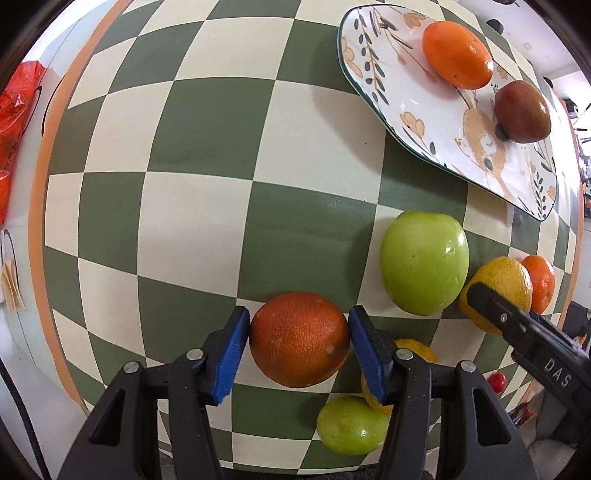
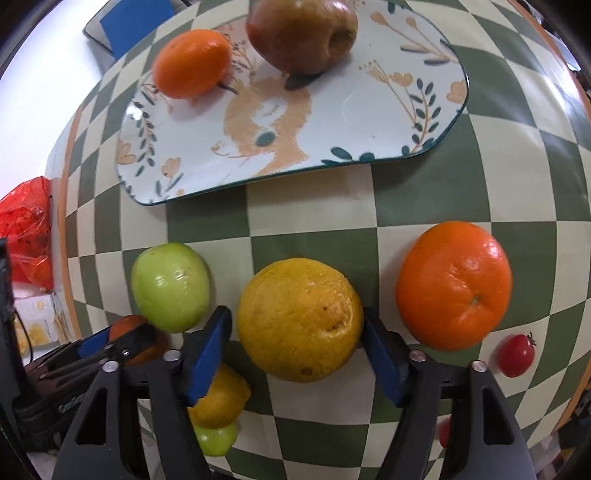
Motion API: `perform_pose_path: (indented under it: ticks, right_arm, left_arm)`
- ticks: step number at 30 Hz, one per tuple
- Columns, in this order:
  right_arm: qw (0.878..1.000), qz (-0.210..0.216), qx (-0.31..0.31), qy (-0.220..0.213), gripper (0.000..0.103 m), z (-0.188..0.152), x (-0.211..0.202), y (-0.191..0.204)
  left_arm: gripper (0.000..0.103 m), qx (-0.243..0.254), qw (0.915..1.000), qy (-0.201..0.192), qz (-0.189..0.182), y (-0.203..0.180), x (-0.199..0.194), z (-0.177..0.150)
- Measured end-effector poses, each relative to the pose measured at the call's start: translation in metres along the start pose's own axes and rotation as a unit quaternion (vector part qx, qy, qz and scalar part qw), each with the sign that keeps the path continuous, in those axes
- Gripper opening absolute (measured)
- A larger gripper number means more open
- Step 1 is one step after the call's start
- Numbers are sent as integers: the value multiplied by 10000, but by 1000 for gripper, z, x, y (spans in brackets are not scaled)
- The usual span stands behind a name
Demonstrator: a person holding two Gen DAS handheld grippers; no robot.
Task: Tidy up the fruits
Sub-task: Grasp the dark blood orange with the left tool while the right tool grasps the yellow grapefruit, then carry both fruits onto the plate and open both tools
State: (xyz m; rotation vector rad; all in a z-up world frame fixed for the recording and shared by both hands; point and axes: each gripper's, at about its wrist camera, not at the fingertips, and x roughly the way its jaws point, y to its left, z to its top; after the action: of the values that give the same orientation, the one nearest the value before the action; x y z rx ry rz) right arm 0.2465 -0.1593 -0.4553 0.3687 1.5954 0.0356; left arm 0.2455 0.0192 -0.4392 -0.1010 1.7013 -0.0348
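Observation:
My left gripper (image 1: 299, 341) is shut on a dark orange (image 1: 299, 338), its blue pads touching both sides. My right gripper (image 2: 297, 350) is shut on a yellow orange (image 2: 299, 319), which also shows in the left wrist view (image 1: 498, 280). A patterned plate (image 2: 332, 133) lies beyond, holding a small orange (image 2: 190, 62) and a red-brown apple (image 2: 301, 31). The plate (image 1: 436, 122) also shows at upper right in the left wrist view. A green apple (image 1: 424, 260) lies between the two held fruits.
On the checkered cloth (image 1: 207, 155) lie a bright orange (image 2: 454, 284), a cherry tomato (image 2: 515, 354), a second yellow fruit (image 2: 219, 400) and a small green fruit (image 1: 351, 424). A red plastic bag (image 2: 26, 236) lies off the left edge.

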Motion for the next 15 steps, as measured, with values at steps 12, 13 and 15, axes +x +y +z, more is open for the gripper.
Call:
perform_pose_path:
  ticks: [12,13,15]
  right_arm:
    - [9997,61,47,235,67,-28,5,-11]
    - [9997,68,58,232,67,-28,5,-12]
    - [9997,49,66,243,67,-28,6,-10]
  left_arm:
    - [56,38,9998,88,-160,5,6,-5]
    - [56,56,9998,97,-145,6,4,0]
    - [56,66,9998,130,-131,6,5,2]
